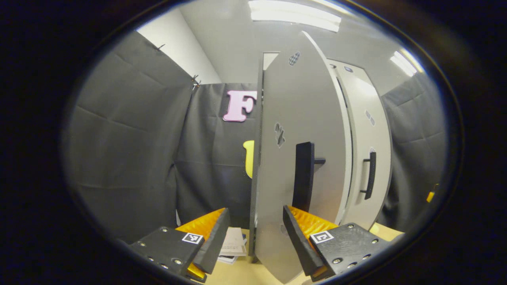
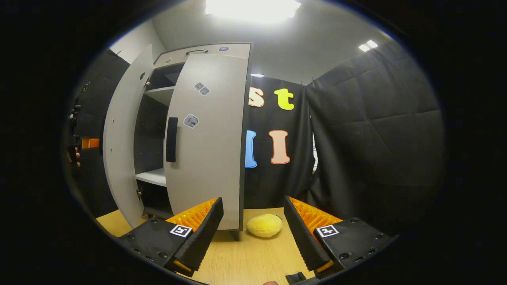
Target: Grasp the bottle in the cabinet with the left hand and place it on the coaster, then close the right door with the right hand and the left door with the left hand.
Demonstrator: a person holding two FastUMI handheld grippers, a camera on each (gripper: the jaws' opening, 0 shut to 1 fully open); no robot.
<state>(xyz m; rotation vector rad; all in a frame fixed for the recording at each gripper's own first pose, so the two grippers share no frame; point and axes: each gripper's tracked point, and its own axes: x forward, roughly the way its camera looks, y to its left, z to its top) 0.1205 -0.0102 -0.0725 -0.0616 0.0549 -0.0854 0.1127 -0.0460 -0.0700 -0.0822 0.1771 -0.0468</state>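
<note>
From the left gripper view, my left gripper (image 1: pixel 253 237) had its jaws open, straddling the edge of the cabinet's left door (image 1: pixel 301 158), whose black handle (image 1: pixel 304 176) stood just above the right finger. The right door (image 1: pixel 368 150) beyond looked nearly shut. In the right gripper view, my right gripper (image 2: pixel 253 233) hung with jaws open and empty over the wooden surface (image 2: pixel 245 261), a yellow sponge-like lump (image 2: pixel 264 225) lying between the fingers, farther off. I couldn't spot the bottle.
</note>
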